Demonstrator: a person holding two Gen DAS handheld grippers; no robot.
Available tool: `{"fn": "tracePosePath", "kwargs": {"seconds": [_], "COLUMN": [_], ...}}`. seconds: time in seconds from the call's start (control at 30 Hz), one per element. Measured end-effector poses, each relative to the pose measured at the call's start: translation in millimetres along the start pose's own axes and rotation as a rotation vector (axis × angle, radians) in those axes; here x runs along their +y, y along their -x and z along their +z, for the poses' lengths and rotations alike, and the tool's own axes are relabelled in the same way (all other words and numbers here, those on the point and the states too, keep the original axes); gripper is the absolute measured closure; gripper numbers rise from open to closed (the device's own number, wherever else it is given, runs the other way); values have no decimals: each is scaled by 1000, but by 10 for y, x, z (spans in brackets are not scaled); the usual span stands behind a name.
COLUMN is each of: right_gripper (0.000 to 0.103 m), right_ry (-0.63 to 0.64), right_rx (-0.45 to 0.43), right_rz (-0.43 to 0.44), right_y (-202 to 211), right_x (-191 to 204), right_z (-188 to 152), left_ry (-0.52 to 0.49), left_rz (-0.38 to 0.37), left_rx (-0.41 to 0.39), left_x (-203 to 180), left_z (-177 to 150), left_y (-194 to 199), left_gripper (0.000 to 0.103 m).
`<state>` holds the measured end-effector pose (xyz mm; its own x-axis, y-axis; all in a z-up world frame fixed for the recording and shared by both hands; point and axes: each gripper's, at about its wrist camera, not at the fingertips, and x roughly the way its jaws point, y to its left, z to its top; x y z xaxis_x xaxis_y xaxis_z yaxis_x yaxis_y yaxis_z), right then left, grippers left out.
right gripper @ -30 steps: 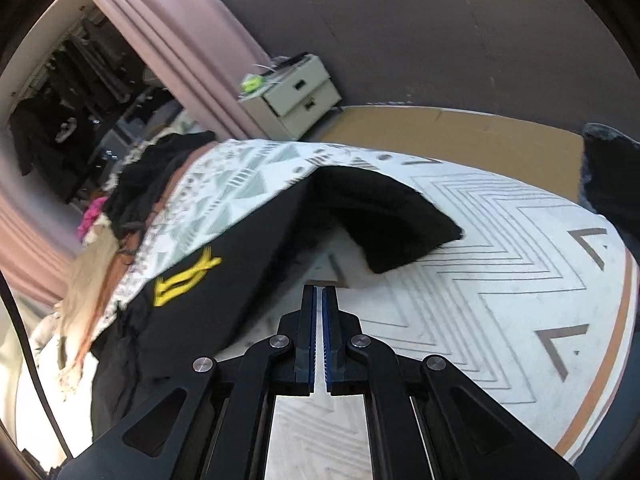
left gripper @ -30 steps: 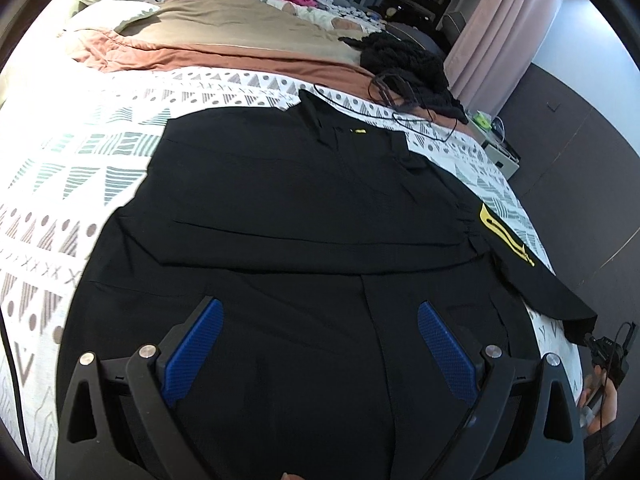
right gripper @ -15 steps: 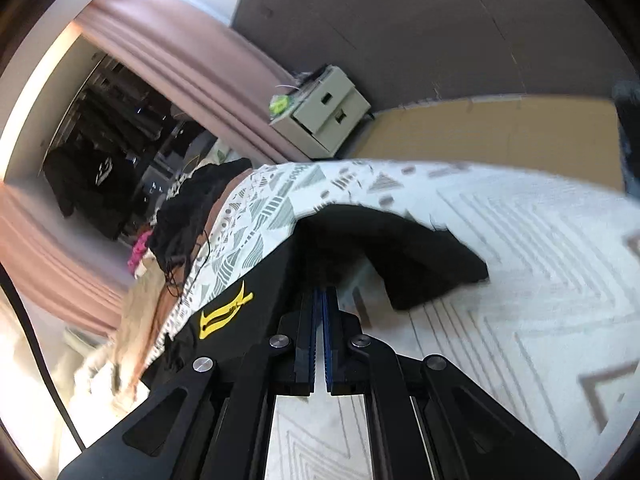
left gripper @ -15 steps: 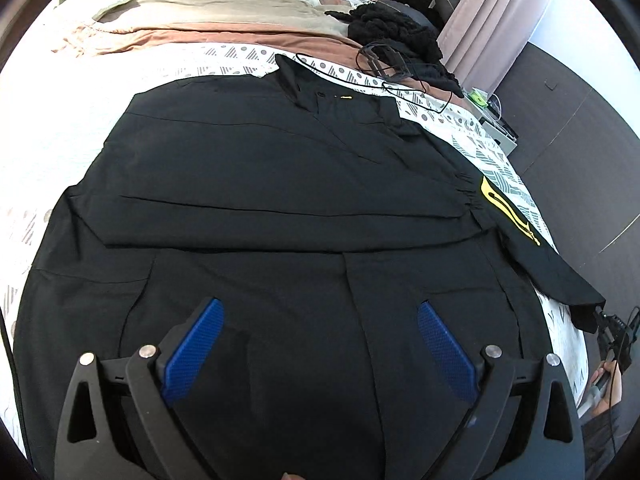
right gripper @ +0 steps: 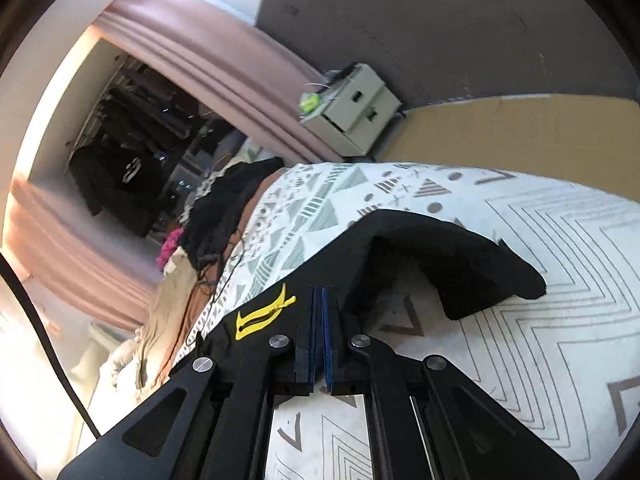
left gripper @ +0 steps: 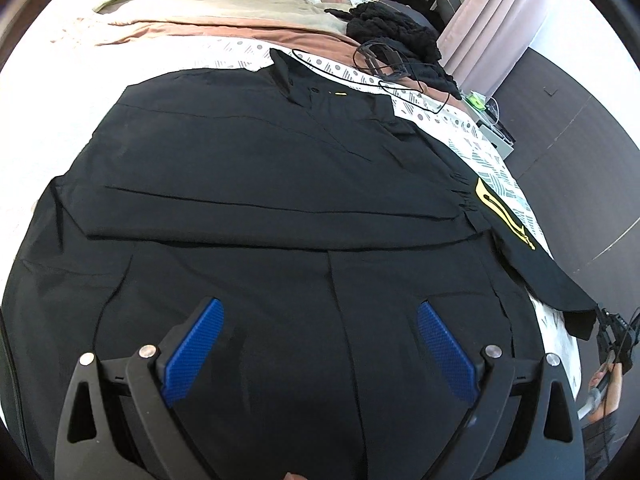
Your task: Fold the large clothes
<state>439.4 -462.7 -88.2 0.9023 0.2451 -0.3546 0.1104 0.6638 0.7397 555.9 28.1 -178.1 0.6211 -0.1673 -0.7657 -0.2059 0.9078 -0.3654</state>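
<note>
Black shirt spread on the bed, left claw wide apart above it, right claw pinched together at the sleeve.

The black shirt [left gripper: 256, 168] lies flat across the patterned bedspread [right gripper: 560, 248], collar toward the far edge of the bed, one sleeve already folded across its body. The left claw [left gripper: 318, 344] hangs over the shirt's near hem with its blue pads [left gripper: 192, 352] spread and nothing between them. The right claw [right gripper: 319, 300] has its jaws together; whether cloth is caught in them cannot be told. Just beyond it, the sleeve with the yellow logo [right gripper: 264, 312] hangs over the bed's side edge. A beige garment [left gripper: 224, 4] and a dark pile of clothes [left gripper: 396, 32] lie along the far edge.
</note>
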Motion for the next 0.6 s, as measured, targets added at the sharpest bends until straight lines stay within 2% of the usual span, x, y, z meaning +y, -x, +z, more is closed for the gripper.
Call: {"fn": "tracePosePath", "kwargs": {"seconds": [0.13, 0.27, 0.37, 0.4, 0.43, 0.47, 0.5, 0.57, 0.6], "right_gripper": [103, 103, 101, 94, 70, 50, 18, 3, 2], "right_ry": [41, 154, 123, 112, 106, 97, 84, 34, -12], "right_rx": [-23, 16, -1, -20, -29, -37, -47, -63, -72], "right_rz": [-22, -123, -108, -109, -105, -94, -64, 32, 87], "right_y": [51, -60, -1, 32, 70, 68, 77, 98, 125], "right_x": [-6, 109, 114, 106, 104, 87, 70, -7, -58], "right_z": [46, 46, 81, 84, 80, 75, 64, 38, 28], "left_ry": [-3, -1, 7, 8, 7, 5, 3, 7, 11], "left_rz": [-11, -19, -23, -23, -24, -23, -23, -26, -29], "left_rx": [1, -10, -16, -17, -18, -19, -20, -23, -26], "left_x": [-28, -28, -3, 5, 10, 11, 13, 21, 30], "left_z": [-26, -11, 6, 8, 10, 13, 19, 22, 24], "left_y": [32, 86, 120, 126, 137, 145, 154, 176, 192], "left_gripper": [3, 3, 3, 3, 3, 3, 3, 3, 3]}}
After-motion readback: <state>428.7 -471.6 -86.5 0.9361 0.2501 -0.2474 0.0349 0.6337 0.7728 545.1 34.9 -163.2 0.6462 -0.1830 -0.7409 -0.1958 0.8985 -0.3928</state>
